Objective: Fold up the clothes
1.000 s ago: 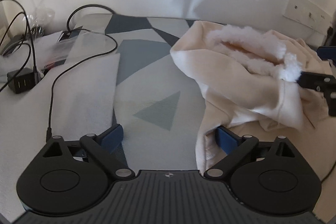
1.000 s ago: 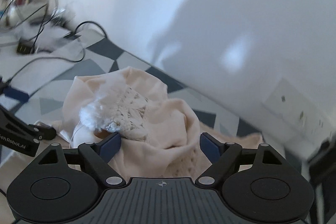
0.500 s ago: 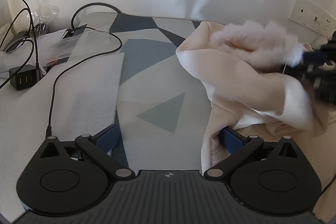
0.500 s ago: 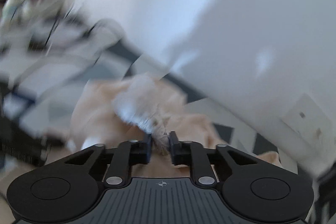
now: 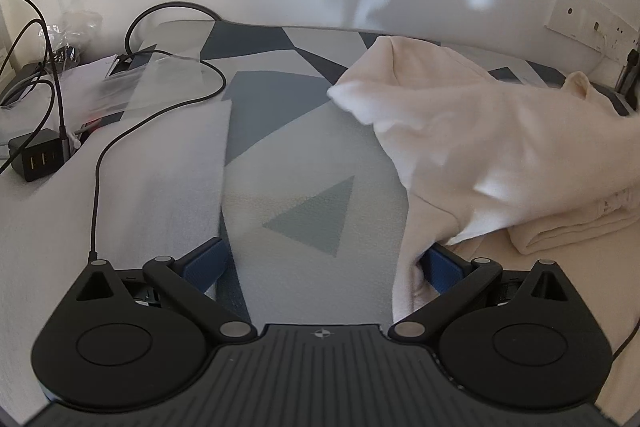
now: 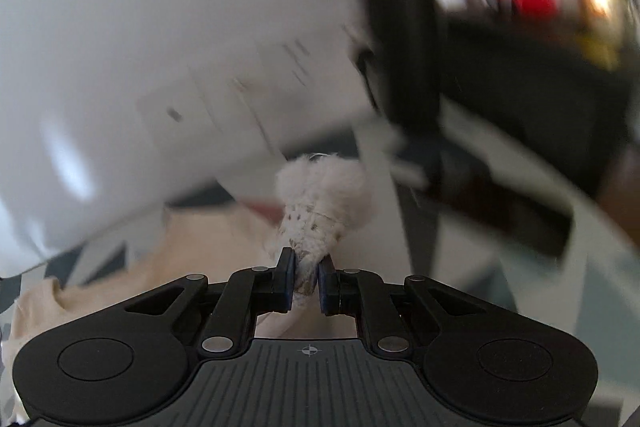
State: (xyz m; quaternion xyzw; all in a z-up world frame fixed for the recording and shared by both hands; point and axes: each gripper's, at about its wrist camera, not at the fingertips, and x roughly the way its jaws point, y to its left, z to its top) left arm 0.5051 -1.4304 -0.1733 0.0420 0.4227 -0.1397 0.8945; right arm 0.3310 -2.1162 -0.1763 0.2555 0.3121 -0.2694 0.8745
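**Cream garment lifted by its fluffy trim**

The right gripper (image 6: 306, 281) has its fingers pinched tight on a tuft of white fluffy trim (image 6: 322, 193), woolly and knitted near the pads, which belongs to the cream garment (image 5: 480, 131). The garment is soft, thick cloth, bunched and stretched taut on the right side of the bedsheet (image 5: 280, 155), a matte fabric printed with grey and dark blue triangles. The left gripper (image 5: 324, 263) has its fingers spread wide, low over the sheet, with the right finger against the garment's hanging edge. A black cable (image 5: 120, 139) curls beside a black charger (image 5: 38, 157). No writing is readable.
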